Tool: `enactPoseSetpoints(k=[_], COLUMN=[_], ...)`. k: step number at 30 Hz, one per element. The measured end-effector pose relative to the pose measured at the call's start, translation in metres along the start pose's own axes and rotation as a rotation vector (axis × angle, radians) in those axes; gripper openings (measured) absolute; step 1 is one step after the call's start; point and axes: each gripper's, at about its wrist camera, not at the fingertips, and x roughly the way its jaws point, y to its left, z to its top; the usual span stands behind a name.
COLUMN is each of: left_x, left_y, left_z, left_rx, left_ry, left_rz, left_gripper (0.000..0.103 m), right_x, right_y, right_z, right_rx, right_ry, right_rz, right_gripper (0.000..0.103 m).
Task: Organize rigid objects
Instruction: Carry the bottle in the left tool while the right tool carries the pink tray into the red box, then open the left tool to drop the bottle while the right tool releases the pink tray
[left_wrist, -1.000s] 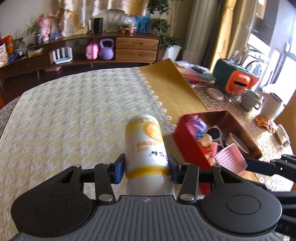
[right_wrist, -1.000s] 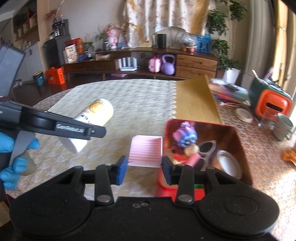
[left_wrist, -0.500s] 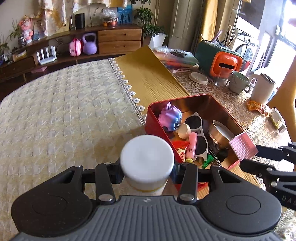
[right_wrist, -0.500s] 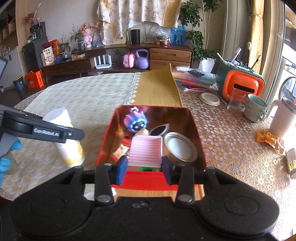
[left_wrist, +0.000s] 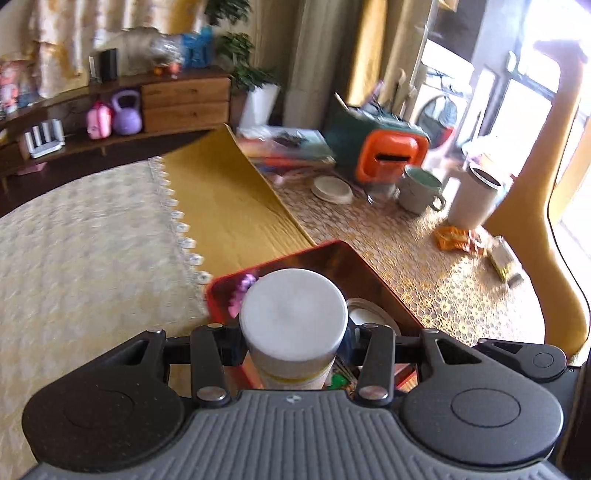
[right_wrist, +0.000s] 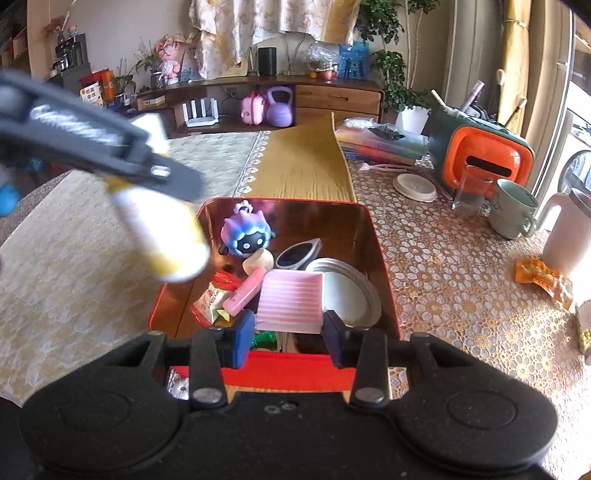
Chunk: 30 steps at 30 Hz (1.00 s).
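My left gripper (left_wrist: 293, 345) is shut on a white and yellow bottle (left_wrist: 293, 317), its flat white end toward the camera, over the left part of the red tin box (left_wrist: 364, 264). In the right wrist view the same bottle (right_wrist: 162, 236) hangs tilted over the left edge of the box (right_wrist: 291, 369), with the left gripper's black arm across it. My right gripper (right_wrist: 290, 334) is shut on a pink ribbed square (right_wrist: 290, 301) above the box's near half. Inside lie a purple figurine (right_wrist: 245, 230), sunglasses (right_wrist: 299, 253), a round metal lid (right_wrist: 354, 295), a pink stick and snack packets.
A cream patterned cloth (right_wrist: 74, 273) covers the left of the table, a mustard runner (right_wrist: 303, 166) the middle. On the floral cloth to the right stand an orange-fronted case (right_wrist: 484, 158), a glass, a green mug (right_wrist: 513, 208), a white jug (right_wrist: 569, 232), a saucer and stacked books.
The left gripper carried the bottle rightward and tipped it end-on, from over the cream cloth to over the red box. The right gripper brought the pink square from the box's left to above its near half.
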Motion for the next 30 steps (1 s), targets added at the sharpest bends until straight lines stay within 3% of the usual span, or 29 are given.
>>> enactPoseSetpoints(k=[7,11,15,25,30], left_x=[0.038,0.058,0.074,0.103,0.121], left_y=[-0.004,-0.006,-0.011,-0.001,-0.004], left_z=[0.014,0.021,0.023,0.029,0.026], left_rx=[-0.040,-0.043,0.030,-0.039,-0.023], left_ry=[0.008,0.064,0.114,0.127,0.139], left_rz=[-0.004,-0.054,-0.041,-0.027,-0.005], left_gripper=[0.045,0.045,0.045,0.045,0.045], right_x=[0.018,0.023,0.026,0.036,0.032], right_y=[0.003,0.003,0.003,-0.008,-0.010], right_z=[0.001,0.002,0.000,-0.002,-0.005], right_rx=[-0.024,-0.025,-0.031,0.031,0.051], right_ry=[0.030,0.043,0.053,0.070,0.055], right_rz=[0.018,0.040,0.048,0.045,0.034], right_gripper=[0.039,0.039,0.040,0.040,0.041])
